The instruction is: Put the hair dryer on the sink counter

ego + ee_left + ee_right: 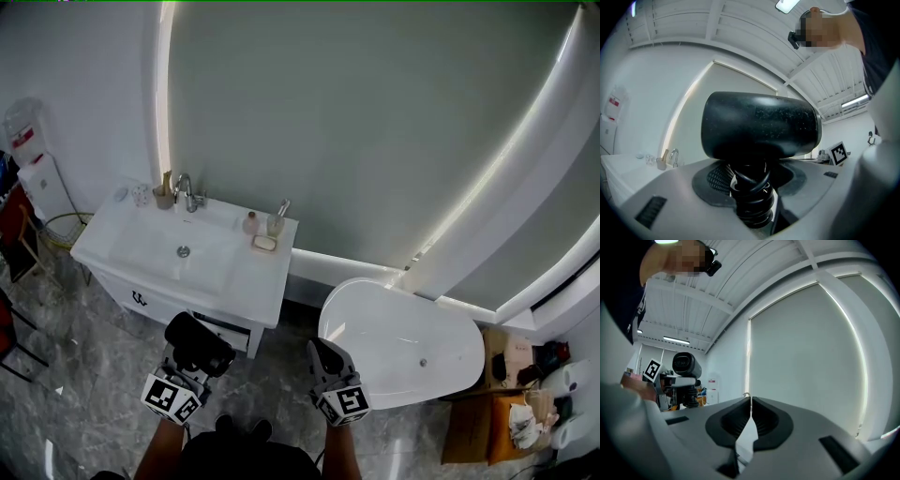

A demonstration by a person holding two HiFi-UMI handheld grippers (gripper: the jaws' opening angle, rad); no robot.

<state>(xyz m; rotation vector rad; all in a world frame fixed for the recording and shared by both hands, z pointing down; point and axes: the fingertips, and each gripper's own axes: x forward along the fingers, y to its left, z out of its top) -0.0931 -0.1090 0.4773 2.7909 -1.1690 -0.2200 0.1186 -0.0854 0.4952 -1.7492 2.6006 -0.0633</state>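
- Left gripper [190, 364], at the bottom of the head view, is clamped on the hair dryer [199, 344]; its jaws close on the handle, just below the barrel.
- In the left gripper view the hair dryer [759, 124] fills the middle: a short, fat, matte black barrel with faint pale specks, lying crosswise above the jaws.
- Its black cord [751, 186] is wound in tight loops round the handle, right where the jaws hold it.
- From the right gripper view the dryer [685, 364] shows end-on, with a round dark end face.
- Right gripper [330, 373] is held beside the left one, its jaws pressed together at the tips with nothing between them.
- The dryer is held in the air over the grey marble floor [84, 375], in front of the white sink counter [117, 234] and not touching it.
- On the counter stand a chrome faucet [186, 193] and a soap dish [264, 243].
- A white bathtub [403, 342] lies to the right of the counter.
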